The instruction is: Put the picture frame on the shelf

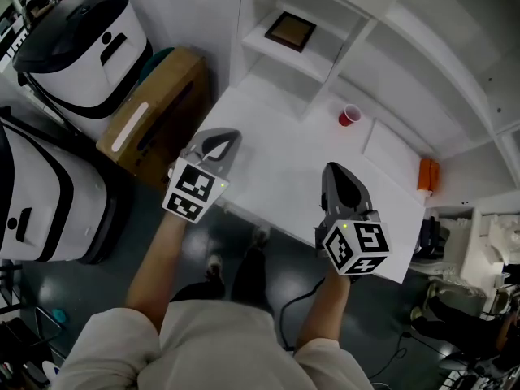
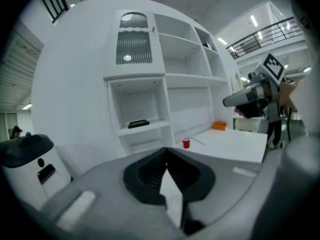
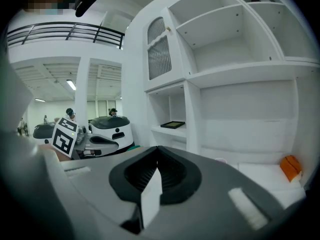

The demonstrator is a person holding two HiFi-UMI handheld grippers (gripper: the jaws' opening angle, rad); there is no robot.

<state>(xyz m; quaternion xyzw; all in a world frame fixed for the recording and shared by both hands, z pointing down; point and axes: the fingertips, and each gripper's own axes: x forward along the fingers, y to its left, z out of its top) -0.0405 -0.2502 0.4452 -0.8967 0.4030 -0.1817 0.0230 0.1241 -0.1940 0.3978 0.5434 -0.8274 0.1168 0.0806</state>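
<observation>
The dark picture frame (image 1: 290, 31) lies flat on a low shelf of the white shelving unit (image 1: 382, 47); it also shows as the picture frame (image 2: 138, 124) in the left gripper view and the picture frame (image 3: 173, 125) in the right gripper view. My left gripper (image 1: 223, 135) hangs over the white table's near left corner, well back from the shelf, jaws shut and empty (image 2: 166, 153). My right gripper (image 1: 335, 171) is over the table's front edge, also shut with nothing in it (image 3: 157, 151). Each gripper sees the other: the right gripper (image 2: 240, 100) and the left gripper (image 3: 95, 143).
On the white table (image 1: 276, 169) stand a red cup (image 1: 349, 116) and a flat white sheet (image 1: 390, 149); an orange thing (image 1: 427, 175) sits at its right end. A cardboard box (image 1: 154, 112) and two white machines (image 1: 81, 47) stand to the left.
</observation>
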